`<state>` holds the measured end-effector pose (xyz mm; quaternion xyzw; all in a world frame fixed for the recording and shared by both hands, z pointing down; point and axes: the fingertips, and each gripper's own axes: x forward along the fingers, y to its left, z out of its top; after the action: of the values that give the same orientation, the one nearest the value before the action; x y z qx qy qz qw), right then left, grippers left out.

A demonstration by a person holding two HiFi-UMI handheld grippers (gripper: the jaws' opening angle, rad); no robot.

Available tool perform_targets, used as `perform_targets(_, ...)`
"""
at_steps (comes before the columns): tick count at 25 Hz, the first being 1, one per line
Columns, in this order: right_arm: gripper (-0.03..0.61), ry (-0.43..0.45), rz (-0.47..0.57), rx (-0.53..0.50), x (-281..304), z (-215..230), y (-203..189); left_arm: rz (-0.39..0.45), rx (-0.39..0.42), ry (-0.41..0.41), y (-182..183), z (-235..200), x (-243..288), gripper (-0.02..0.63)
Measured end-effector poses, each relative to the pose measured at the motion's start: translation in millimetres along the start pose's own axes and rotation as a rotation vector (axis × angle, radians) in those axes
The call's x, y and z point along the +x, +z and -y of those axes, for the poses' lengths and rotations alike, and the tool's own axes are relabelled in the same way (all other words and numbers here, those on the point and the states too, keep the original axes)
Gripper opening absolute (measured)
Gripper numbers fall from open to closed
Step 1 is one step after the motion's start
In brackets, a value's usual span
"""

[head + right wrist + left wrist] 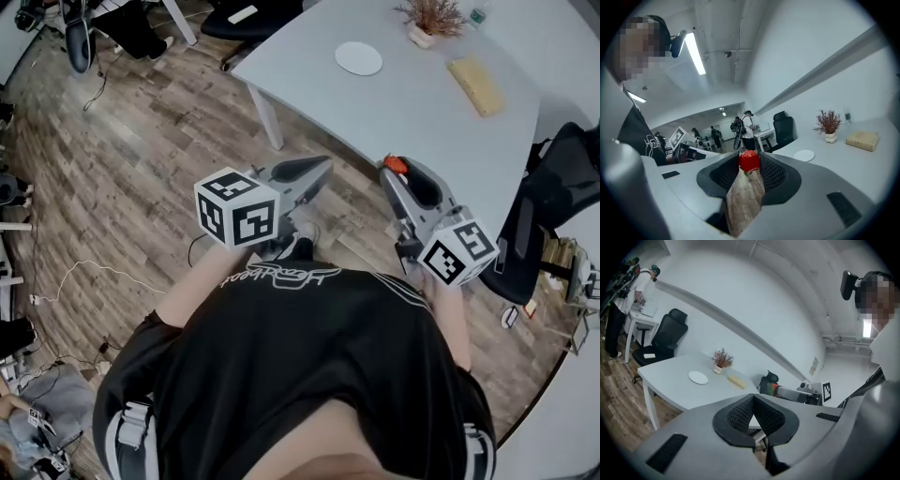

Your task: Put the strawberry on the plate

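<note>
A red strawberry (397, 165) sits pinched between the tips of my right gripper (392, 170), which is shut on it in front of the table's near edge. In the right gripper view the strawberry (749, 161) fills the jaw tips of the right gripper (749, 157). The round white plate (358, 58) lies flat and bare on the pale grey table (403, 112), far ahead of both grippers; the same plate (804, 155) lies right of the berry. My left gripper (323, 167) is held beside the right one, its tips touching with nothing between them (752, 397).
On the table stand a small potted dry plant (431, 19) and a yellow block (476, 84), both right of the plate. A black office chair (553, 216) stands at the right, another chair (668, 333) past the table. Wood floor with cables lies left.
</note>
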<state>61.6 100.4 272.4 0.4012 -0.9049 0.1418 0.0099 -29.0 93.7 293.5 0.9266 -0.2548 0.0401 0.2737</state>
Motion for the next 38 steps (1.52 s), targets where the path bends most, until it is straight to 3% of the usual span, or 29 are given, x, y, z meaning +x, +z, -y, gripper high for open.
perform_targets(6,0.132,-0.042,-0.028,-0.05,79,30,30,0.002,0.012,-0.015,50,-77,11,0.006)
perform_targets(11,0.132,-0.075,-0.025,-0.11,119,45,51,0.022,0.027,-0.031,77,-115,19,0.006)
perform_targets(26,0.132,-0.047,-0.022,-0.086,173,102,57,0.012,0.036,0.012,109,-173,62,0.006)
perform_targets(38,0.132,-0.028,-0.049,-0.023,225,190,58,-0.043,0.001,0.047,135,-232,132,0.006)
